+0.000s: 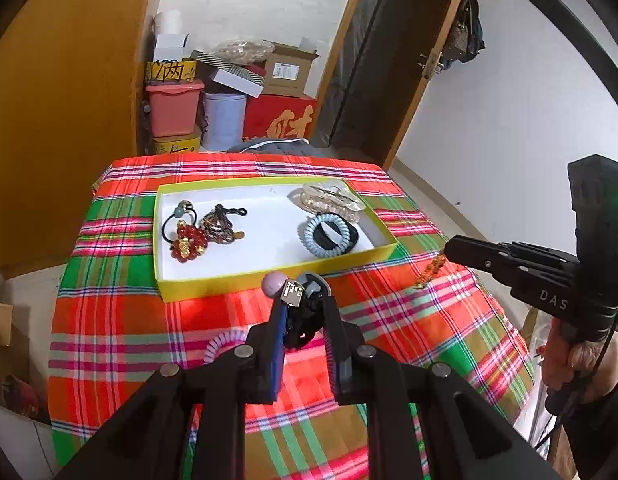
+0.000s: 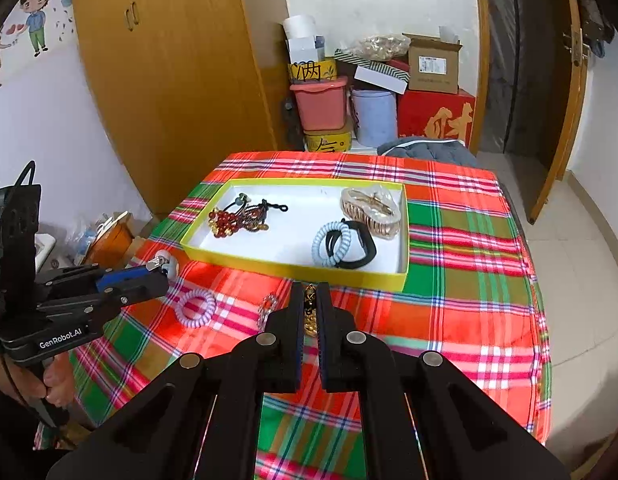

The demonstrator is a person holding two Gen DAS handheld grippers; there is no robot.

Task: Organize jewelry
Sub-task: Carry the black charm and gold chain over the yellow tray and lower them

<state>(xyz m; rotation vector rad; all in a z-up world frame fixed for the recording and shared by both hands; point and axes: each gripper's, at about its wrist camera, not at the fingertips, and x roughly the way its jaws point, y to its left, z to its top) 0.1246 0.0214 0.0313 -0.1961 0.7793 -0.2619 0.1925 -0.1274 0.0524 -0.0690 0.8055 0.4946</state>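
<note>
The left gripper point(image 1: 305, 300), matte black plastic with blue ribbed pads, is clenched on a black fabric hair tie point(image 1: 305, 320) topped with a pale lilac ball and a glittery square charm, held above the desk point(image 1: 121, 320) in its glossy red, green and pink plaid cloth. Beneath it on the cloth lies a lilac spiral coil hair tie point(image 2: 195, 307), with a small clear beaded ring point(image 2: 268, 306) just to its right. The right gripper point(image 2: 310, 308) is pinched tight on a string of small amber-gold beads point(image 2: 310, 320), which dangles from its tips. Beyond both sits a shallow rectangular yellow cardboard tray with a white floor point(image 2: 293, 270). In its left part lie a cluster of round red glass beads point(image 2: 223, 222) tangled with black elastic ties. In its right part lie a pale blue spiral coil point(image 2: 329, 242) overlapping a smooth black band point(image 2: 365, 250), and behind them a translucent amber claw clip point(image 2: 371, 208).
</note>
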